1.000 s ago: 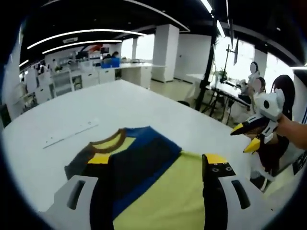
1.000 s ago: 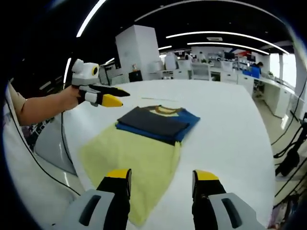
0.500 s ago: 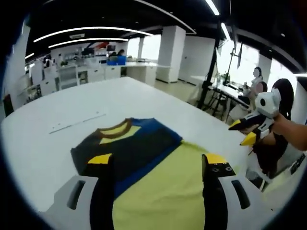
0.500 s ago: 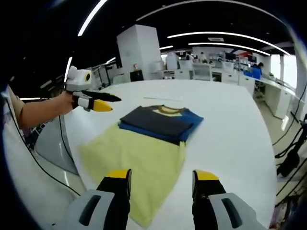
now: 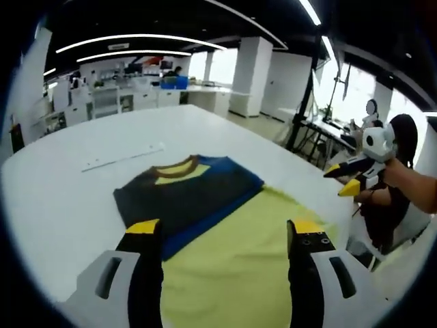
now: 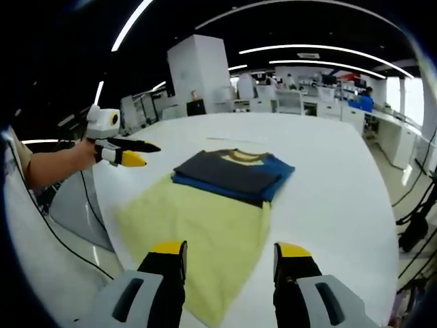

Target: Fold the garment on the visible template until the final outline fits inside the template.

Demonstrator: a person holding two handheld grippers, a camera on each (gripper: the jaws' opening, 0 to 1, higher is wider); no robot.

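A shirt lies flat on the white table (image 5: 61,198). Its top half (image 5: 184,195) is dark grey and blue with a brown-and-yellow collar, and its sleeves are folded in. The lower half (image 5: 239,236) is pale yellow and spread toward me. My left gripper (image 5: 225,229) hovers open above the yellow hem, holding nothing. In the right gripper view the same shirt (image 6: 229,174) lies ahead, with my right gripper (image 6: 231,249) open over the yellow corner (image 6: 198,219). Each gripper shows in the other's view, held in the air off the shirt's side: the right gripper (image 5: 345,179) and the left gripper (image 6: 130,154).
A thin white strip (image 5: 123,157) lies on the table beyond the collar, also visible as the strip (image 6: 222,140). The table edge (image 6: 102,232) runs close to the shirt's left side. Tripods (image 5: 300,102) and a seated person (image 5: 403,137) stand past the table; desks line the far wall.
Both cameras have pulled back and risen a little, so more of the shirt shows. In the right gripper view the left gripper has drifted left, away from the shirt. The shirt has not moved.
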